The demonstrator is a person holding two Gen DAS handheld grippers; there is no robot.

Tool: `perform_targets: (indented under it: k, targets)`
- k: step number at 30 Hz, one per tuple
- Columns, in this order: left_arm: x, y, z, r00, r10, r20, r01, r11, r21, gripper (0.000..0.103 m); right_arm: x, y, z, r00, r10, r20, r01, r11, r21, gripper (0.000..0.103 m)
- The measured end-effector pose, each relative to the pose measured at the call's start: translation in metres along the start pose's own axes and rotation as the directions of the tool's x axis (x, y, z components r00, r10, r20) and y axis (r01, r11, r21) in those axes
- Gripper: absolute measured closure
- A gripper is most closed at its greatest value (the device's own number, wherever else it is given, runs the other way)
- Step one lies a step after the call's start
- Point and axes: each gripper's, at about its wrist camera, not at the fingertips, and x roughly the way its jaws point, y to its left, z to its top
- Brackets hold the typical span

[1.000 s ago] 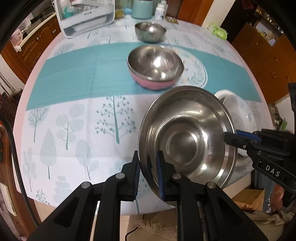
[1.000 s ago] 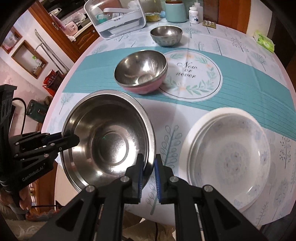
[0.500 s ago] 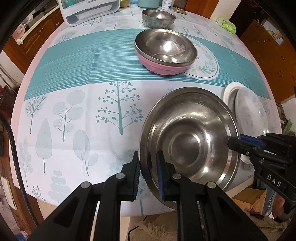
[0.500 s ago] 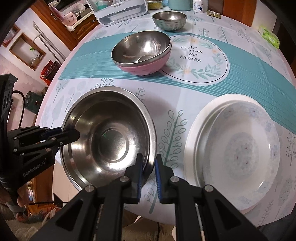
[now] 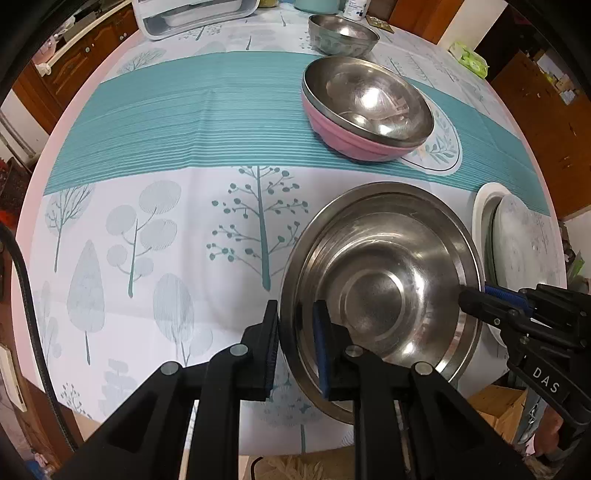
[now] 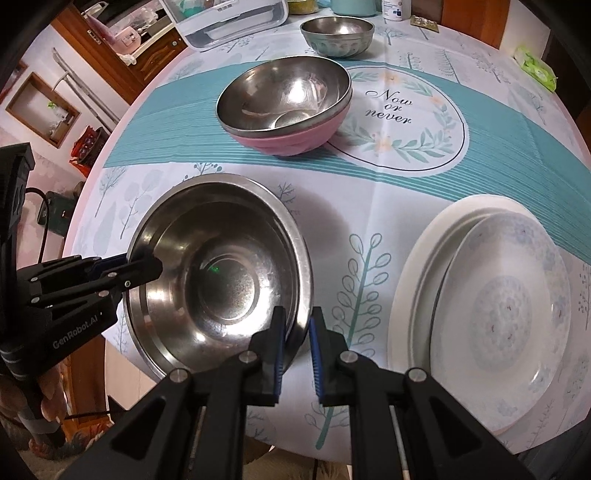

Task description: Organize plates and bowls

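A large steel basin [image 5: 380, 291] [image 6: 221, 280] is held over the near edge of the round table. My left gripper [image 5: 295, 347] is shut on its left rim; it shows in the right wrist view [image 6: 144, 264]. My right gripper [image 6: 297, 343] is shut on its right rim; it shows in the left wrist view [image 5: 476, 299]. A steel bowl [image 5: 367, 101] [image 6: 284, 96] sits nested in a pink bowl [image 5: 343, 138] [image 6: 291, 140] on the teal runner. A small steel bowl [image 5: 341, 33] [image 6: 336, 35] stands behind. White plates [image 6: 491, 321] [image 5: 524, 251] are stacked at the right.
The tablecloth [image 5: 147, 229] has a tree print and a teal stripe. A white dish rack [image 6: 225, 18] [image 5: 195, 16], a teal jar and a pill bottle [image 6: 397, 9] stand at the far edge. A green packet [image 6: 535, 68] lies far right. Wooden cabinets surround the table.
Both grippers have carried the basin forward and lower over the table; the pink bowl stack and the plates appear nearer. The grip on the rim is unchanged.
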Motion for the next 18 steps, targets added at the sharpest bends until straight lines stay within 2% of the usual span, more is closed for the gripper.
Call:
perform_targets:
  k: [3, 9, 12, 14, 18]
  targets:
    - [0.002, -0.001, 0.004, 1.000, -0.001, 0.007, 0.001, 1.000, 0.020, 0.086, 0.002, -0.001, 0.003, 1.000, -0.018, 0.001, 0.018, 1.000, 0.019, 0.090]
    - [0.003, -0.002, 0.013, 0.999, -0.013, 0.029, 0.012, 0.999, 0.042, 0.072, 0.002, -0.005, 0.007, 0.999, -0.037, 0.007, 0.037, 0.998, 0.044, 0.090]
    - [0.002, -0.002, 0.015, 0.999, -0.005, 0.044, 0.003, 0.999, 0.043, 0.060, 0.002, -0.005, 0.007, 0.999, -0.045, 0.010, 0.044, 0.998, 0.051, 0.090]
    - [-0.001, -0.001, 0.017, 0.998, 0.003, 0.055, -0.005, 0.999, 0.038, 0.048, 0.000, -0.007, 0.007, 0.999, -0.045, 0.016, 0.044, 0.997, 0.060, 0.090]
    - [-0.010, 0.005, 0.020, 0.996, 0.013, 0.088, -0.015, 1.000, 0.019, 0.042, -0.004, -0.013, 0.008, 0.999, -0.036, 0.028, 0.033, 0.996, 0.088, 0.079]
